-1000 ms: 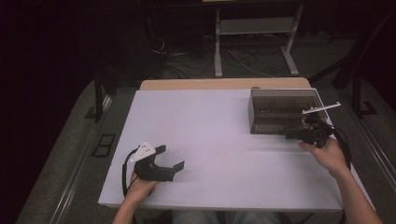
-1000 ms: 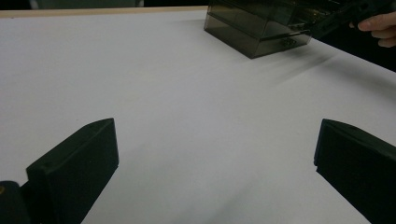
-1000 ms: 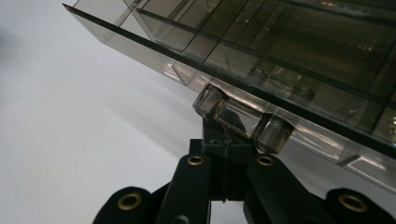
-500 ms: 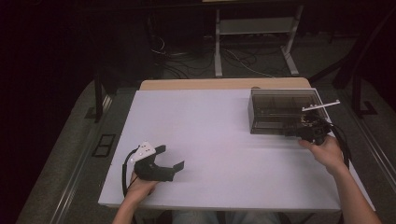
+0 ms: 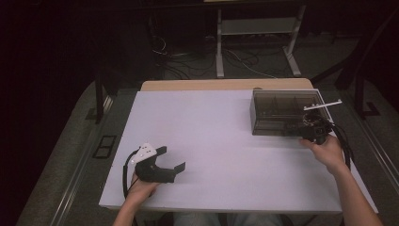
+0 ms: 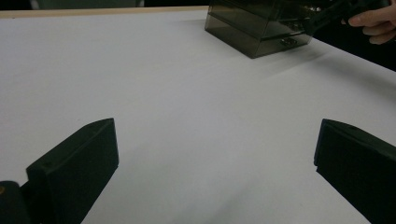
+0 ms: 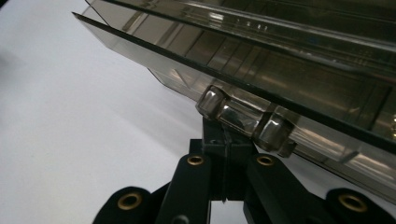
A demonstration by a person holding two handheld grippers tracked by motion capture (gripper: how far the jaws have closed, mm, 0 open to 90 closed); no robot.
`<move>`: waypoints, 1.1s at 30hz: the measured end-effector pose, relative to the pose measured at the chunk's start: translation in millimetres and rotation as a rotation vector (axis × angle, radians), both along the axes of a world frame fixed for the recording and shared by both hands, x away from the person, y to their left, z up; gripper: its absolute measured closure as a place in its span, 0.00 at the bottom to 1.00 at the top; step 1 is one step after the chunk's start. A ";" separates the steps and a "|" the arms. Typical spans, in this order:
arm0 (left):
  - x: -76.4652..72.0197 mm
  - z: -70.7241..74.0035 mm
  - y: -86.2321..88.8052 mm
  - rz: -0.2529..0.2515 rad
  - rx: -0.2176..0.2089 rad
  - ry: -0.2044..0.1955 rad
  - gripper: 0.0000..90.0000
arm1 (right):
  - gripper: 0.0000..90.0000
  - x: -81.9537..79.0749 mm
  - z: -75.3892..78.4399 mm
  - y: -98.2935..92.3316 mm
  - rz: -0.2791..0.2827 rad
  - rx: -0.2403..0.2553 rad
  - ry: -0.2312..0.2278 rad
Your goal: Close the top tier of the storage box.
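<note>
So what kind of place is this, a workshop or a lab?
Probably a lab or recording space: a white table with a smoked plastic drawer box, loose cables on the floor behind, a metal stand, dark surroundings.

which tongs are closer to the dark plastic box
Right. The right tongs are shut at the dark plastic box's front latch; the left tongs rest open, far across the table.

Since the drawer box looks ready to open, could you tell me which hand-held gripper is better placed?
Right: its hand-held gripper is shut at the box's handle. The left one rests open, far away.
</note>
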State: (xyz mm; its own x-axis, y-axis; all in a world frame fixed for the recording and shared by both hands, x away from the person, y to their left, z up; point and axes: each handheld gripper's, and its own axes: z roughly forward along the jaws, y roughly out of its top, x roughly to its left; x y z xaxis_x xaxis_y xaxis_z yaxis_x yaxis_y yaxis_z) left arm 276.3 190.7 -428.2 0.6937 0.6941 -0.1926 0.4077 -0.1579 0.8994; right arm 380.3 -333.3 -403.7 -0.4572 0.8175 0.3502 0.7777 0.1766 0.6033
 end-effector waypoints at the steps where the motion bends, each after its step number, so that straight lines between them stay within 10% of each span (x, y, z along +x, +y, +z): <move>1: 0.0 0.0 -0.2 0.001 -0.002 0.001 0.00 | 0.99 0.5 -0.5 0.1 -0.001 -0.002 -0.004; 33: 0.1 0.5 1.1 0.020 -0.004 -0.004 0.00 | 0.94 -0.7 3.2 -8.5 -0.037 0.098 -0.026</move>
